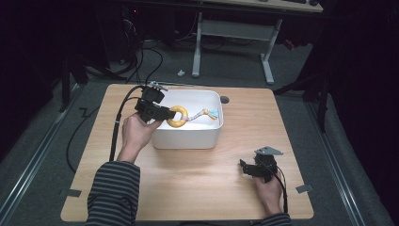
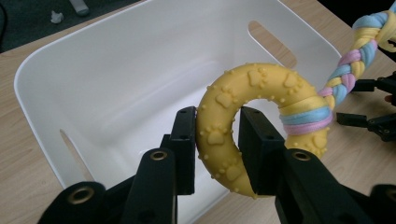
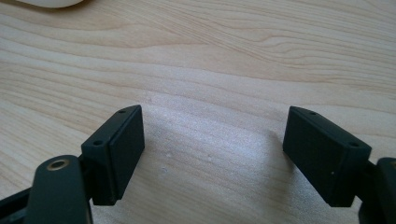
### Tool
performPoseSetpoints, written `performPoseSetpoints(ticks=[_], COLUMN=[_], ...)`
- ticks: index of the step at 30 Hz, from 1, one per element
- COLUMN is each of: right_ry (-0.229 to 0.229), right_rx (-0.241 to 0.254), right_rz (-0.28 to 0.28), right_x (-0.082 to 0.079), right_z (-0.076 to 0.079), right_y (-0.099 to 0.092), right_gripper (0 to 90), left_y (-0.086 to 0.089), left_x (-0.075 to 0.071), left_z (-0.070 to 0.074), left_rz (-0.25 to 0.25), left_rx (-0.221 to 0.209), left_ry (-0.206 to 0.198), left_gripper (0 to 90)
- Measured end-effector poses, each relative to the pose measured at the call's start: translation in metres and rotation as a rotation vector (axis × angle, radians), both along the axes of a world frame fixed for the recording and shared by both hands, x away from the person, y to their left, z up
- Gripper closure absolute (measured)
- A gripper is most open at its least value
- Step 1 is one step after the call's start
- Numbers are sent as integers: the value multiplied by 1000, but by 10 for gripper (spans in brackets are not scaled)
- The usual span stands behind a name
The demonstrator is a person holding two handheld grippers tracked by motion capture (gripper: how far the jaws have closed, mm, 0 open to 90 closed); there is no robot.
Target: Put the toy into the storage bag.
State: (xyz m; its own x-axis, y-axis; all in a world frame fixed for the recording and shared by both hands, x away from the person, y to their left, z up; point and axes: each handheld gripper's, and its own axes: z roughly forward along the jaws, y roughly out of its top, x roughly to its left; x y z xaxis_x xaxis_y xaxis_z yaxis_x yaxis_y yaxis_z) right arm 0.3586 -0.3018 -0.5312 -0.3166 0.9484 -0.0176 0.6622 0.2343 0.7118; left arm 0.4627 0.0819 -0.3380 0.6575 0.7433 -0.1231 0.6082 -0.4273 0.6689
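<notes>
Yellow ring toy, braided tail pointing right.

The high view looks forward and down from above the person's side, taking in the whole tabletop from afar. The left gripper view sits close over the white bin, which both share; the right gripper view faces bare tabletop wood at close range.

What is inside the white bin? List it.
The bin looks bare inside. The yellow ring, clamped by the left hand-held gripper, hangs over it, its braided rope trailing outward. The ring hides some floor.
</notes>
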Motion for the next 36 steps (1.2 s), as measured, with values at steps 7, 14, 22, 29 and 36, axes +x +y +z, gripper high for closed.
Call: performPoseSetpoints(ticks=[7,14,22,29,36], right_ry=[1,1,2,1,1], right_rx=[0,0,1,2,1], right_rz=[1,0,1,2,2], right_x=[0,0,0,0,0], right_z=[0,0,0,0,0], right_y=[0,0,0,0,0], right_gripper=[208,208,208,209,208], left_y=[-7,-9,-12,-15,-18], left_x=[13,20,26,30,32], left_z=[-12,-18,-25,-30,-35], left_rz=[13,36,40,48,45], left_rx=[8,22,41,54,81], left_ry=[27,49,69,78,90], left_gripper=[681,681,681,681,680])
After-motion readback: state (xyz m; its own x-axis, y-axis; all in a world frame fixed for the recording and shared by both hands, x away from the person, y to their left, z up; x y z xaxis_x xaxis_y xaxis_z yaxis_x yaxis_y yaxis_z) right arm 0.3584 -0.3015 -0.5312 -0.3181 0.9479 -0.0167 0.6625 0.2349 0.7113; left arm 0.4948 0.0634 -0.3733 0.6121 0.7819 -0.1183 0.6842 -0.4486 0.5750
